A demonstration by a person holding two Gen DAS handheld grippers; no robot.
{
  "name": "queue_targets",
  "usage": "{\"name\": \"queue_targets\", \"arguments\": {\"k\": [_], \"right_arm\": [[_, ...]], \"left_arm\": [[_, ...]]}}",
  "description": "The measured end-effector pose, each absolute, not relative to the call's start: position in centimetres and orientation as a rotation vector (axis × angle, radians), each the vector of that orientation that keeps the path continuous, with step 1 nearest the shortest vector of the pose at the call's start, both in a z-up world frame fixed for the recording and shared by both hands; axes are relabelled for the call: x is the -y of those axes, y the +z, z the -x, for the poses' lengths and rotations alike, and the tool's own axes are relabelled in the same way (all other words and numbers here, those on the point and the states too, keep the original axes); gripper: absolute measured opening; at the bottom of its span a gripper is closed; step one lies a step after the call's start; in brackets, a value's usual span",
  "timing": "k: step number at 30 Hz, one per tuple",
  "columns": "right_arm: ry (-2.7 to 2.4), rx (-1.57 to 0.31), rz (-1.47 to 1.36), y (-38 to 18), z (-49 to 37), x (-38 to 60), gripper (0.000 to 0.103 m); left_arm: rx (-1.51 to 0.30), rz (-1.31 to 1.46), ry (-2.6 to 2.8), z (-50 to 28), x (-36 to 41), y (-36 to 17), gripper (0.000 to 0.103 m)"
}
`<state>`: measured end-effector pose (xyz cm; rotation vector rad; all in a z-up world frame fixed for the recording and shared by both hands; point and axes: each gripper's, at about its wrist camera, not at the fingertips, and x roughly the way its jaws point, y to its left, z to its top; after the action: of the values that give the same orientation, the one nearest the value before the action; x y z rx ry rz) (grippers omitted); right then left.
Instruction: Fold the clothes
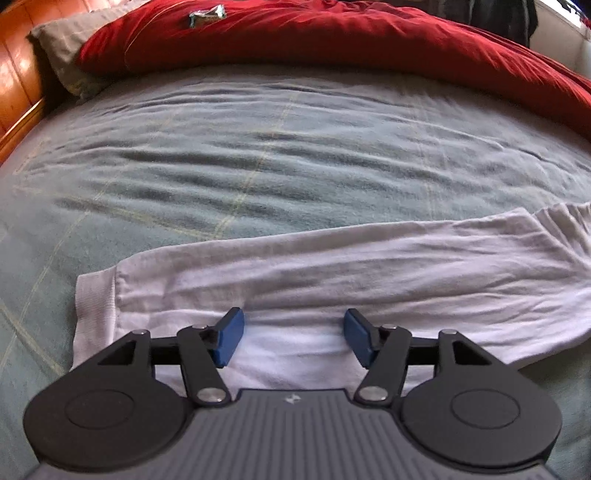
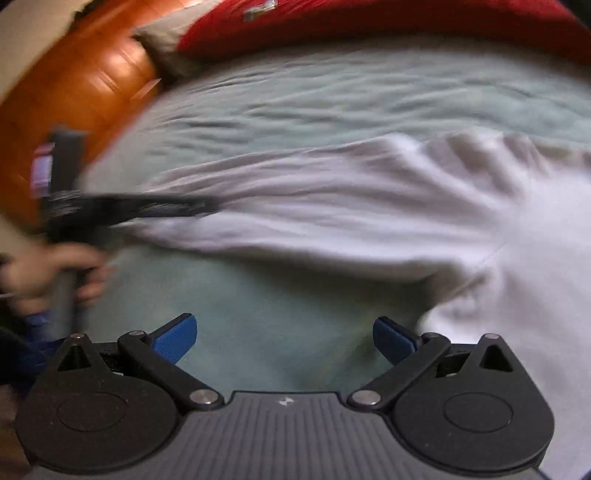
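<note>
A white long-sleeved garment lies on the grey-green bed sheet. Its sleeve runs across the left wrist view, with the ribbed cuff at the left. My left gripper hovers over the sleeve's near edge with its blue pads apart; white fabric shows between them and neither pad presses it. The right wrist view is blurred. There the garment body fills the right and the sleeve stretches left to the left gripper, held by a hand. My right gripper is open over bare sheet.
A red duvet is bunched along the far side of the bed, with a small foil packet on it. A grey pillow leans on the orange wooden headboard at the far left.
</note>
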<state>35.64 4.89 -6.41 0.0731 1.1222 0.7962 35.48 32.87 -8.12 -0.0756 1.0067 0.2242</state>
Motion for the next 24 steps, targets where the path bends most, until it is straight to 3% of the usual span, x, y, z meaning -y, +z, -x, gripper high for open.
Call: {"name": "queue_targets", "arguments": {"k": [4, 10, 16, 24], "right_arm": [[0.677, -1.084, -0.035, -5.4, -34.8, -1.9, 0.103], [0.757, -1.294, -0.209, -8.9, -34.9, -2.9, 0.103], [0.704, -1.202, -0.204, -6.8, -36.4, -0.2, 0.103], [0.494, -1.166, -0.125, -7.5, -38.6, 6.4, 0.103]], "left_arm": [[-0.962, 0.112, 0.161, -34.9, -31.5, -6.7, 0.061], [-1.050, 0.165, 0.125, -35.8, -30.6, -8.1, 0.062], [-1.057, 0.243, 0.052, -37.6, -29.8, -5.3, 0.059], [-1.022, 0.377, -0.427, -43.6, -20.5, -5.4, 0.062]]}}
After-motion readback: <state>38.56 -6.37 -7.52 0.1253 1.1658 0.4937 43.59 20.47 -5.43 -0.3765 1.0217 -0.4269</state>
